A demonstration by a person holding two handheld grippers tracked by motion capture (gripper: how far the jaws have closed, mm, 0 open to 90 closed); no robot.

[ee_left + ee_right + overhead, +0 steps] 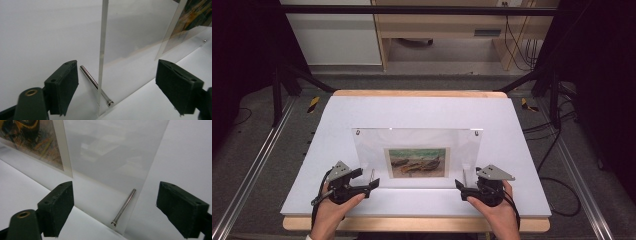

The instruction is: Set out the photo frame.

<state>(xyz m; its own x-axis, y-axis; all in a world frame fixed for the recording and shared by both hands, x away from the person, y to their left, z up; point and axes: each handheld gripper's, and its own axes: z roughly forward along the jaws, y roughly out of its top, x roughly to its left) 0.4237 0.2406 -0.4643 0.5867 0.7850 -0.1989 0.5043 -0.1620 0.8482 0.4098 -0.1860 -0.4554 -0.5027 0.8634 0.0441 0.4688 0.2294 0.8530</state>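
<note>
White table [422,112], dark rig around. Clear acrylic frame [417,145] stands upright between both tongs, long axis running hand to hand. Left gripper [374,184] and right gripper [458,185] — each spread wide, gripping nothing — flank its lower corners, equally near.

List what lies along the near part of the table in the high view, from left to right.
left gripper → left metal pin → boat picture → right metal pin → right gripper

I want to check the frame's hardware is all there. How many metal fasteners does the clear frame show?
4: two screw heads at the clear frame's top corners, two metal pins at its bottom corners.
</note>
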